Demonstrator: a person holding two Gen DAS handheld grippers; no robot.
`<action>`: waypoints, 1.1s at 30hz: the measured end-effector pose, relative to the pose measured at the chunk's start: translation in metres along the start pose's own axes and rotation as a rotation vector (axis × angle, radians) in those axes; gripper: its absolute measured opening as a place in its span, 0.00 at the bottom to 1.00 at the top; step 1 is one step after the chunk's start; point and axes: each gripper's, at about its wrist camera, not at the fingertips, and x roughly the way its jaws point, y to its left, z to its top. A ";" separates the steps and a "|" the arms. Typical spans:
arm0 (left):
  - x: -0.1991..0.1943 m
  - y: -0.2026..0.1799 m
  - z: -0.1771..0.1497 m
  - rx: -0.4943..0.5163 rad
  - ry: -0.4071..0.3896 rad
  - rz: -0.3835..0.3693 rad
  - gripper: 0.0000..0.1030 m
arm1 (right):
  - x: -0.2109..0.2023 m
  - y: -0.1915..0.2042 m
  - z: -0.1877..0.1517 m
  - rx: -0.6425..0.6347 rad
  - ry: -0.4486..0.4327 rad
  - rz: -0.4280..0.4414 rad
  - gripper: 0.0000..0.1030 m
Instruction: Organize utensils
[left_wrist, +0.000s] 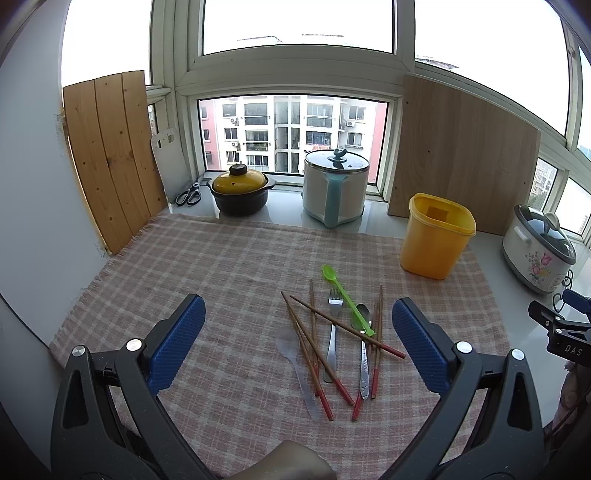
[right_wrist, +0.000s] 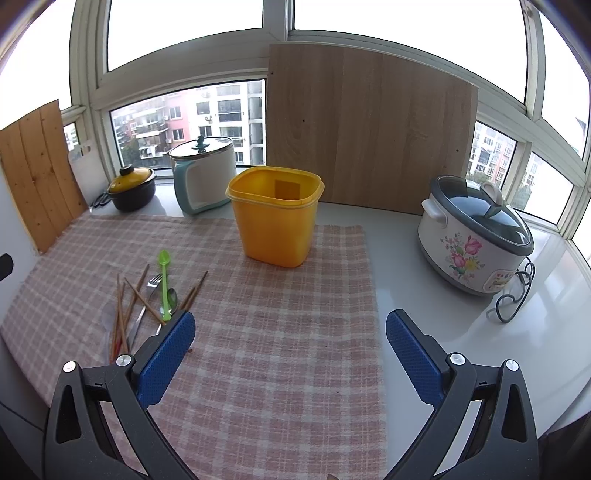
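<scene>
Both grippers empty, fingers spread wide. Utensil pile (left_wrist: 334, 343) lies on the checked cloth (left_wrist: 221, 266) directly ahead of left gripper (left_wrist: 297, 347), long axes roughly along its view; right gripper (right_wrist: 290, 354) sits off to the pile's right, nearer yellow bin (right_wrist: 275, 218).

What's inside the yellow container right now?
The yellow container shows only bare inner walls and a darker square patch on its back wall; no utensils stick out. Its bottom is hidden by the front wall.

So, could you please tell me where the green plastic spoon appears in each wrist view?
Left wrist: green plastic spoon lies right of centre, atop the utensil pile.
Right wrist: it sits at lower left, left of the yellow bin.
Shared landmark: the yellow bin.
</scene>
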 end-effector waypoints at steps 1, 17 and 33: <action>0.002 -0.001 0.000 0.002 0.001 0.000 1.00 | 0.000 0.000 0.000 0.001 0.001 0.000 0.99; 0.011 -0.001 -0.018 -0.006 0.013 -0.004 1.00 | 0.003 0.002 -0.001 -0.006 0.016 -0.004 0.99; 0.013 0.019 -0.022 -0.026 0.043 0.002 1.00 | 0.013 0.010 0.002 -0.021 0.028 0.006 0.99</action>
